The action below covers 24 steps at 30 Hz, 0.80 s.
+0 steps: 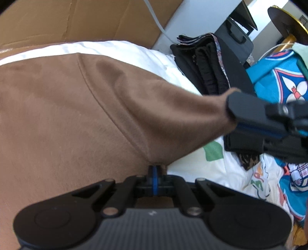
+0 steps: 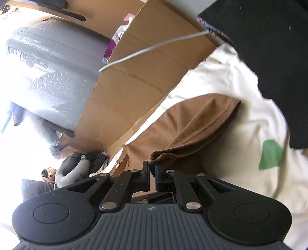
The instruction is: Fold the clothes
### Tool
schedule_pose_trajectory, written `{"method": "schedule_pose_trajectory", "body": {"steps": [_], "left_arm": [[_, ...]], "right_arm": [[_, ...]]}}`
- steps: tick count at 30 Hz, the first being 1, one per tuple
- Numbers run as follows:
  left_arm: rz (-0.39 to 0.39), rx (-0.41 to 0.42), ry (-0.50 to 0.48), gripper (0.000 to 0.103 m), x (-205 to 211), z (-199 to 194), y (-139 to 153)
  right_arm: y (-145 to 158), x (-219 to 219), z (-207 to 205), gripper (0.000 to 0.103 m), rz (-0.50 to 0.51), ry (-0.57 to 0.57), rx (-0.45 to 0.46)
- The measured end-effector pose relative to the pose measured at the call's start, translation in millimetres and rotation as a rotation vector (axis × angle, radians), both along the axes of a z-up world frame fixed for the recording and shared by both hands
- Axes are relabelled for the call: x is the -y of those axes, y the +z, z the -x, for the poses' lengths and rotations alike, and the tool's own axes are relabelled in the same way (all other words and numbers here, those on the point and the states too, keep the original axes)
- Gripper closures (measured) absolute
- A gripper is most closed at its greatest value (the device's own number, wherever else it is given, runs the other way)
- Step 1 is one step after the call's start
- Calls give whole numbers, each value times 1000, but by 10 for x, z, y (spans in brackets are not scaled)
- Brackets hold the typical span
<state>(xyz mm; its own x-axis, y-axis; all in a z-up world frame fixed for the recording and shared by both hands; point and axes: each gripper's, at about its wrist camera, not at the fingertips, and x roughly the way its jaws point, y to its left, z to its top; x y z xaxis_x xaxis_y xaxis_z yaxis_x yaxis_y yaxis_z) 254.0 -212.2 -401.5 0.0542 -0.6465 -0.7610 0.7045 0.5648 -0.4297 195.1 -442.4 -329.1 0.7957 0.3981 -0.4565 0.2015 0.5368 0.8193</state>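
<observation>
Step in hand, as I judge it: sleeve fold on a brown T-shirt, early in the fold.

Bed: white sheet with green and coloured print patches. This is the working surface; the shirt body lies spread flat across it, filling the left and near part of the left wrist view.

Shirt sleeve: lifted off the body and stretched out to the right, taut between the two claws.

Left claw: pinched shut on brown cloth at the underarm, where the sleeve seam meets the side of the body.

Right claw: jaws narrow, gripping a bunched bit of the sleeve hem; in the left wrist view it shows at the sleeve's far right end.

Next move, by my reading: carry the sleeve end back left over the body and lay it flat, left claw keeping the underarm pinned so the body does not drag. Cloth is soft and will sag if tension drops.

Room: large cardboard sheet stands along the far edge of the bed. Stack of folded black clothes sits on the bed to the far right, blue printed fabric beside it. Grey cable runs across the cardboard. A person sits in the background of the right wrist view.
</observation>
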Motion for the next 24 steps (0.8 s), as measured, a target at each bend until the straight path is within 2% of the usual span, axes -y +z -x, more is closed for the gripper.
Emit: {"method": "schedule_pose_trajectory", "body": {"steps": [3,8,15,19,24], "left_arm": [[35,-19,25,102,-50,-11,-44],[104,-101,81,102,-178,-85,-120],[125,-125,50,102,-265,-107,-65],[110,-126,21,102,-354,-93,12],[51,-85,-12,102,-569,-87,228]], "right_arm": [[-39,-69,13,100,-20,10,-8],[-77,-172,19,100,-30,48,-6],[-104,-290,33,100,-1,92,1],[-111,-323,29,98,23,111,1],[-111,-393,21,97,75,141,-9]]}}
